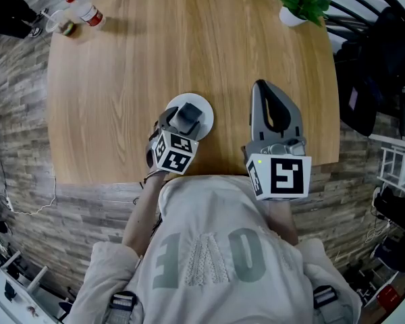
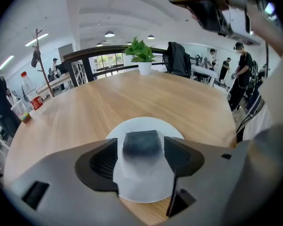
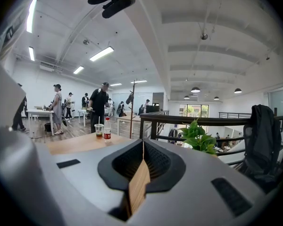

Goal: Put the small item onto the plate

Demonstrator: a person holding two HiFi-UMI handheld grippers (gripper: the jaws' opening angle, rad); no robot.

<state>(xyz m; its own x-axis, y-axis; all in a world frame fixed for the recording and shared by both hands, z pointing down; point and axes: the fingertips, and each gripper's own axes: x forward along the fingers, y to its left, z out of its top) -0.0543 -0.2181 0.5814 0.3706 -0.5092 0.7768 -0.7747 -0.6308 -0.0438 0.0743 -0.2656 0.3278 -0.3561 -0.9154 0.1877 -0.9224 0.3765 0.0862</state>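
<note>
A small dark grey block point(image 1: 188, 115) point(image 2: 141, 143) sits on the white plate point(image 1: 201, 102) point(image 2: 146, 124) near the front of the round wooden table point(image 1: 155, 52). My left gripper point(image 1: 184, 124) point(image 2: 140, 148) is low over the plate and open, one jaw on each side of the block with a thin gap showing at each side. The lower part of the block looks blurred. To the right of the plate, my right gripper point(image 1: 260, 86) point(image 3: 142, 148) rests on the table and is shut, with nothing between its jaws.
A potted green plant point(image 1: 295, 5) point(image 2: 143, 60) point(image 3: 199, 136) stands at the table's far right edge. A red-capped bottle point(image 1: 88, 12) point(image 2: 30, 92) and a plastic cup point(image 1: 59, 24) stand at the far left. A dark jacket point(image 1: 381, 59) hangs beyond the table's right side.
</note>
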